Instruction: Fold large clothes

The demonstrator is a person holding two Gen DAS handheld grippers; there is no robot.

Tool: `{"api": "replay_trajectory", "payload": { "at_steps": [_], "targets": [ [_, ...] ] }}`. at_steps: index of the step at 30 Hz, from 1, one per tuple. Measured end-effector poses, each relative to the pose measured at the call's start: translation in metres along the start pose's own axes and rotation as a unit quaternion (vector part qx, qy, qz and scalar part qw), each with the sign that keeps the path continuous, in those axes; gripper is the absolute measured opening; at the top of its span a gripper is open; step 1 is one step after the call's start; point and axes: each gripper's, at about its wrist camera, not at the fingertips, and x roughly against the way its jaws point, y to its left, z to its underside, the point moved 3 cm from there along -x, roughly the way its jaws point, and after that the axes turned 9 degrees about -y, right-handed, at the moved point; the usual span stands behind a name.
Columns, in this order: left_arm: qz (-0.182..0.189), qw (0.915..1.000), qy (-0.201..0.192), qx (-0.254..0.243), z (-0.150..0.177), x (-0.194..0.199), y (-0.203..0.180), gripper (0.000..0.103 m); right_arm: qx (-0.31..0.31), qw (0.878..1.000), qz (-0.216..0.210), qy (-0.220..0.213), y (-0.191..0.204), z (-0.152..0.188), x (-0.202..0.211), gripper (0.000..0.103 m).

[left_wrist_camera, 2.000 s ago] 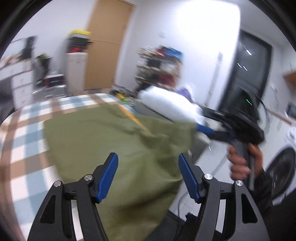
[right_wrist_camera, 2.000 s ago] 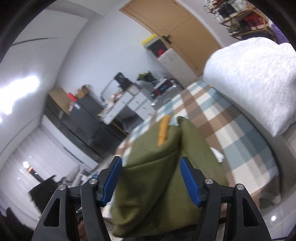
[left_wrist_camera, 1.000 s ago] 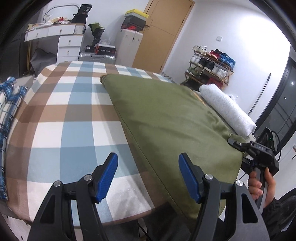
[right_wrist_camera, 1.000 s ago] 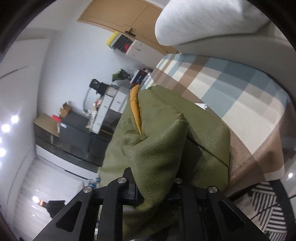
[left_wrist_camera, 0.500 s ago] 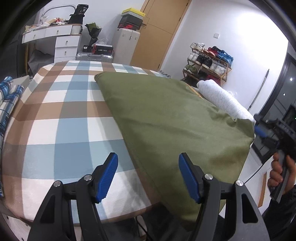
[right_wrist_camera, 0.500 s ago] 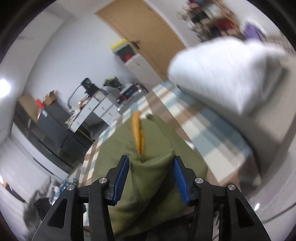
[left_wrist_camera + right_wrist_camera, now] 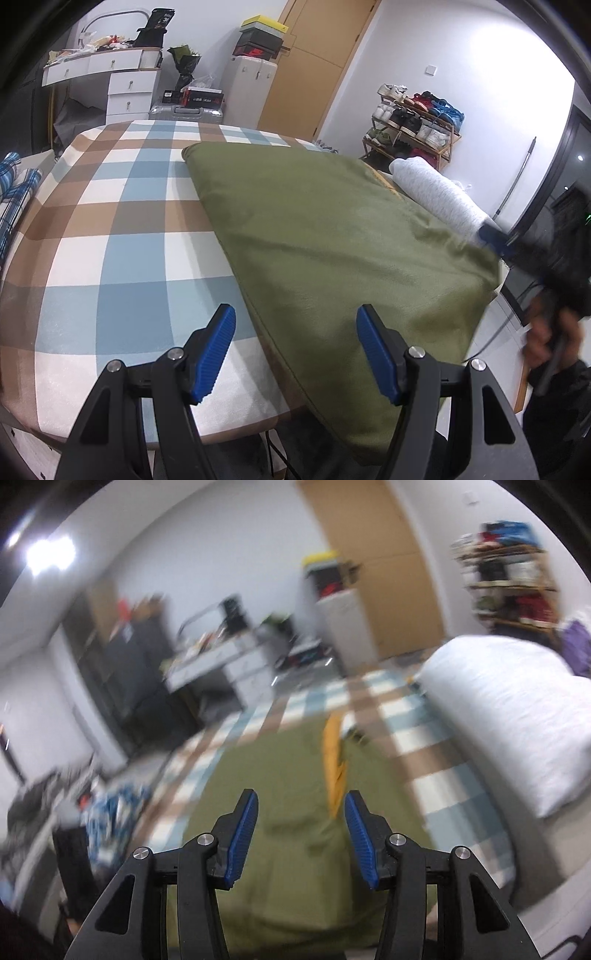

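Note:
A large olive green garment point(image 7: 332, 236) lies spread over the right half of the checked bed point(image 7: 110, 229), its near end hanging off the front edge. My left gripper point(image 7: 299, 350) is open and empty, low over the garment's left edge. In the right wrist view the garment point(image 7: 280, 794) shows an orange lining strip point(image 7: 332, 760). My right gripper point(image 7: 301, 834) is open over the garment's near end, holding nothing. It also shows in the left wrist view point(image 7: 495, 236) at the garment's right corner, blurred.
A white rolled quilt point(image 7: 439, 199) lies along the bed's right side, also in the right wrist view point(image 7: 517, 716). Blue plaid fabric point(image 7: 14, 192) lies at the left edge. A white dresser point(image 7: 122, 81), a cabinet, a wooden door and a shoe rack point(image 7: 413, 118) stand beyond the bed.
My right gripper, shut on a bunch of the green garment a second ago, has opened and let it go. The garment now lies flatter. My left gripper has stayed open.

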Motion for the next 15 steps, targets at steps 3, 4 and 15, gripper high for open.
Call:
{"api": "replay_trajectory", "payload": {
  "at_steps": [3, 4, 15],
  "targets": [
    [0.002, 1.0000, -0.003, -0.003, 0.001, 0.000, -0.002, 0.063, -0.066, 0.996, 0.033, 0.055, -0.048, 0.043, -0.031, 0.047],
    [0.001, 1.0000, -0.002, -0.004, 0.001, 0.000, -0.002, 0.063, -0.121, 0.992, 0.004, 0.048, -0.063, 0.053, -0.034, 0.047],
    [-0.009, 0.9999, 0.000, -0.005, 0.000, -0.001, -0.001, 0.063, -0.104, 0.994, -0.001, 0.010, -0.049, 0.018, -0.006, 0.049]
  ]
}}
